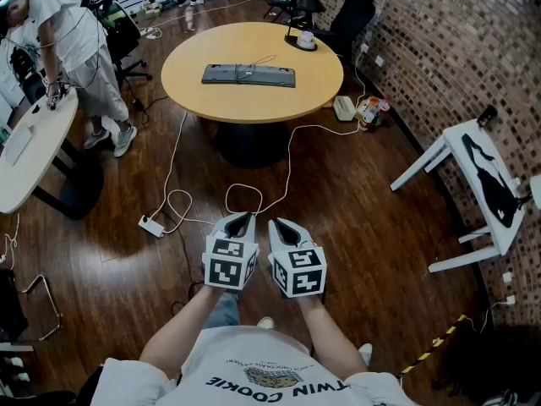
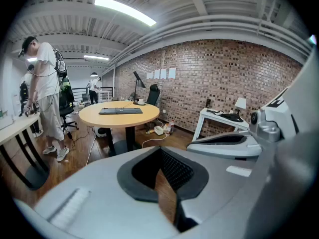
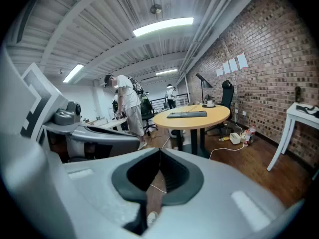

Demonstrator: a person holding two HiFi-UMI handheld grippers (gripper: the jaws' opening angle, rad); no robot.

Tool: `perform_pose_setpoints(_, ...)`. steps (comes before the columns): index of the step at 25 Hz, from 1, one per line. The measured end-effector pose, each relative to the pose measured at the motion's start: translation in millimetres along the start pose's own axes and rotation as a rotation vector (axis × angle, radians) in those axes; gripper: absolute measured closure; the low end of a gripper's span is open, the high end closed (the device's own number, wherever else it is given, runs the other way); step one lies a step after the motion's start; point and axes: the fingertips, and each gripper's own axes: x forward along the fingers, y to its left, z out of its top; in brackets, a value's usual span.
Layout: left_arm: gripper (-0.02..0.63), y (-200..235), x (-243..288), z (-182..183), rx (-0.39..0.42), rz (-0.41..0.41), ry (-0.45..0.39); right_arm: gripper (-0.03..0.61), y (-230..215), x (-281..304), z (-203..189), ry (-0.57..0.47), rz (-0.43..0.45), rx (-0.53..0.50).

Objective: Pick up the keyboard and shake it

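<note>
Keyboard [image 1: 248, 76] flat on round worktop [image 1: 254, 106], well ahead of both tools, long axis crosswise to approach. Left tool [image 1: 240, 221] & right tool [image 1: 278, 225] both closed, empty, approx equidistant.

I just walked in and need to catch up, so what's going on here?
A person stands holding the left gripper and the right gripper side by side in front of the body, both shut and empty. The keyboard lies on the round table some way ahead, with neither gripper near it, so the pickup has not begun. A second person is busy at a white table off to the left.
</note>
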Motion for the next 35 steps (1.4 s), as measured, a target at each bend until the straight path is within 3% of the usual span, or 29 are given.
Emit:
perform_pose_setpoints(10, 0.607, 95, 68, 60, -0.007, -0.092, -0.013, 0.577, -4, 109, 63, 0.029, -0.074, -0.005)
perform_pose_setpoints(17, 0.607, 171, 104, 81, -0.013, -0.146, 0.003, 0.576, 8, 193, 96, 0.041, -0.103, 0.031)
perform_pose_setpoints(25, 0.607, 232, 138, 92, -0.042, -0.147, 0.021, 0.575, 4, 256, 112, 0.058, -0.099, 0.061)
perform_pose_setpoints(35, 0.607, 289, 227, 124, -0.054, -0.117, 0.049, 0.576, -52, 349, 146, 0.054, -0.039, 0.076)
